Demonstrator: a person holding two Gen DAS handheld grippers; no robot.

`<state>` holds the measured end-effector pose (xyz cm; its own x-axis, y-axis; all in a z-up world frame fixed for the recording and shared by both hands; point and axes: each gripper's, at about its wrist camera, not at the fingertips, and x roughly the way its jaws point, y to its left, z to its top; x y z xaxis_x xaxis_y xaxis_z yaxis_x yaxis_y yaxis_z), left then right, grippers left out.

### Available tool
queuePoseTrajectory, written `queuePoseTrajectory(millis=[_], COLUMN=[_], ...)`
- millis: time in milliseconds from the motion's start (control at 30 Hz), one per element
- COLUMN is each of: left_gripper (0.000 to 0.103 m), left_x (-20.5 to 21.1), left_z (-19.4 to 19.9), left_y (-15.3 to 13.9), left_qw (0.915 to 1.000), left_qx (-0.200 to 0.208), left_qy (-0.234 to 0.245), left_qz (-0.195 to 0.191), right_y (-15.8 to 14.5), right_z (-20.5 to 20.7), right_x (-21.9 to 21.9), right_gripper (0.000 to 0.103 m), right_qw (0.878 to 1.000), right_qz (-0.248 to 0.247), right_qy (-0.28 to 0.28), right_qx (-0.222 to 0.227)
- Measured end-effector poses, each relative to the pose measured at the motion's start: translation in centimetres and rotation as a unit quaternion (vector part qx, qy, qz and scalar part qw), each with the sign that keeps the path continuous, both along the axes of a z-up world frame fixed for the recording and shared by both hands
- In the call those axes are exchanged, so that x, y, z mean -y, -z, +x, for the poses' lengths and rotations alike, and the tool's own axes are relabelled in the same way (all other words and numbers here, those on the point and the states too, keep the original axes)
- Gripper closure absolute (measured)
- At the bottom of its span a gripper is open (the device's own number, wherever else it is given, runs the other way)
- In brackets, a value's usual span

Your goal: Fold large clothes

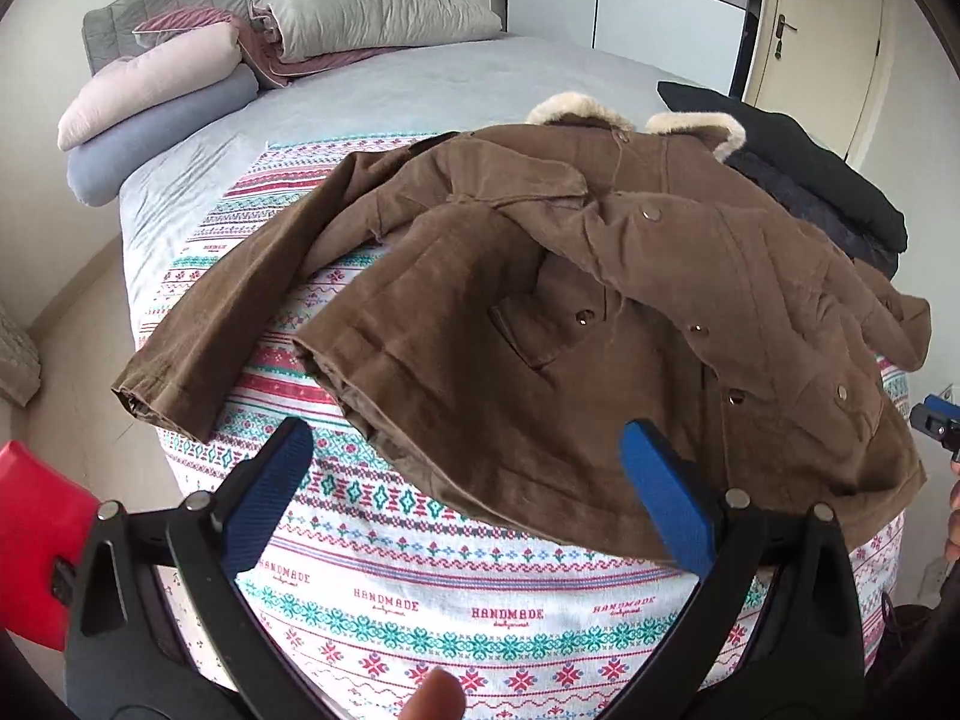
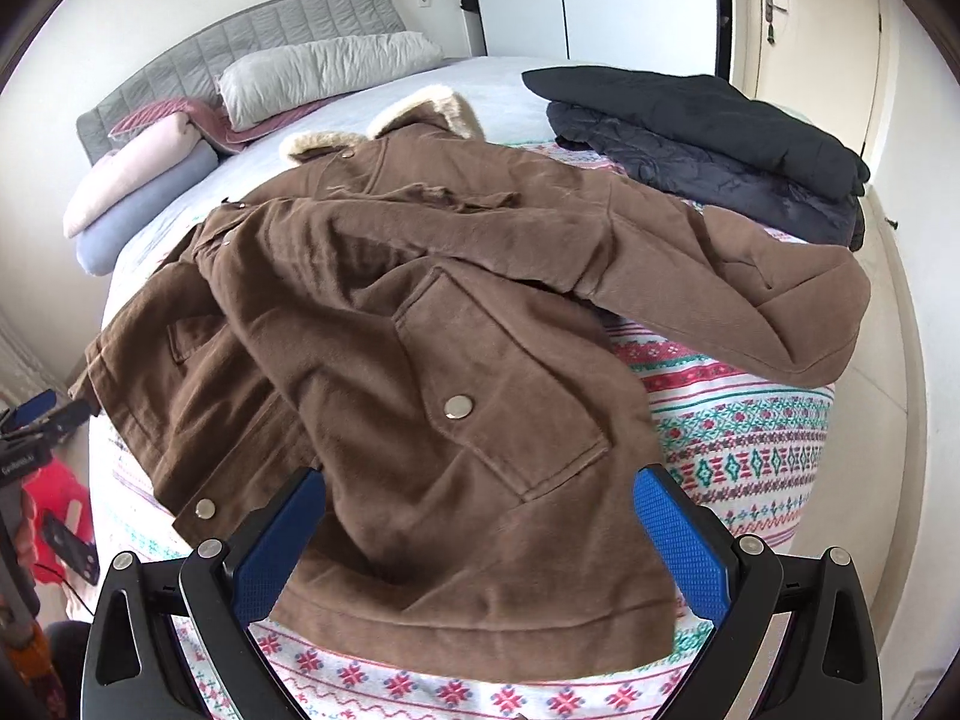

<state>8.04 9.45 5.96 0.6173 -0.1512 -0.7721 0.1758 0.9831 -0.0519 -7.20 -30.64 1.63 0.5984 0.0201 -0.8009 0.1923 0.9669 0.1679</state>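
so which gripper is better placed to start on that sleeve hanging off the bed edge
Probably the left gripper. Its view shows the brown coat's loose sleeve trailing off the bed toward its own side, with the cuff close by. The right gripper is open too, but it hovers over the coat's hem.

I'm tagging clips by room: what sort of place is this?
Most likely a home bedroom: a bed with a padded grey headboard, stacked pillows, and a wardrobe beside the door.
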Motion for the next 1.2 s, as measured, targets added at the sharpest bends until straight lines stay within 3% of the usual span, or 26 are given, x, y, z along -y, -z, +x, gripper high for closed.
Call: queuePoseTrajectory(millis=[100, 200, 300, 400, 500, 633, 733, 800, 867, 967, 1200], left_gripper=[0.001, 0.001, 0.008, 0.012, 0.033, 0.079, 0.088, 0.089, 0.09, 0.091, 0.092], left_x=[-2.1, -4.2, -5.4, -5.5, -5.6, -5.8, -5.5, -5.1, -4.7, -4.6, -7.8], left_z=[3.6, 5.6, 6.8, 7.4, 7.6, 7.2, 6.4, 5.0, 2.9, 0.3, -5.1], left_y=[0.3, 2.1, 4.6, 5.5, 6.4, 6.9, 6.1, 5.1, 4.3, 3.4, -0.5], left_qw=[0.9999, 0.9972, 0.9912, 0.9895, 0.985, 0.9782, 0.9776, 0.9774, 0.9775, 0.9767, 0.9586], left_qx=[-0.002, 0.029, 0.007, 0.004, -0.015, -0.046, -0.052, -0.056, -0.057, -0.059, -0.065], left_qy=[-0.001, -0.002, 0.016, 0.027, 0.042, 0.05, 0.05, 0.052, 0.054, 0.044, 0.018], left_qz=[-0.016, -0.069, -0.132, -0.142, -0.167, -0.196, -0.198, -0.197, -0.196, -0.202, -0.277], right_y=[0.8, 2.1, 3.8, 5.4, 6.2, 6.2, 6.5, 6.8, 6.6, 5.3, 0.9], right_z=[0.9, 1.7, 2.1, 1.9, 1.6, 1.0, 0.0, -0.4, -0.9, -2.1, -5.7], right_x=[2.5, 3.9, 5.0, 5.4, 5.2, 5.3, 5.8, 5.5, 5.0, 5.0, 7.0], right_gripper=[0.0, 0.0, 0.0, 0.0, 0.0, 0.0, 0.002, 0.024, 0.07, 0.084, 0.089], right_qw=[0.999, 0.998, 0.995, 0.991, 0.99, 0.989, 0.979, 0.969, 0.972, 0.971, 0.951], right_qz=[0.048, 0.063, 0.08, 0.108, 0.114, 0.132, 0.194, 0.238, 0.228, 0.235, 0.296], right_qy=[0.005, 0.008, 0.014, 0.011, 0.002, -0.001, -0.012, -0.03, -0.037, -0.039, -0.017], right_qx=[-0.009, -0.026, -0.051, -0.073, -0.081, -0.071, -0.057, -0.054, -0.052, -0.015, 0.085])
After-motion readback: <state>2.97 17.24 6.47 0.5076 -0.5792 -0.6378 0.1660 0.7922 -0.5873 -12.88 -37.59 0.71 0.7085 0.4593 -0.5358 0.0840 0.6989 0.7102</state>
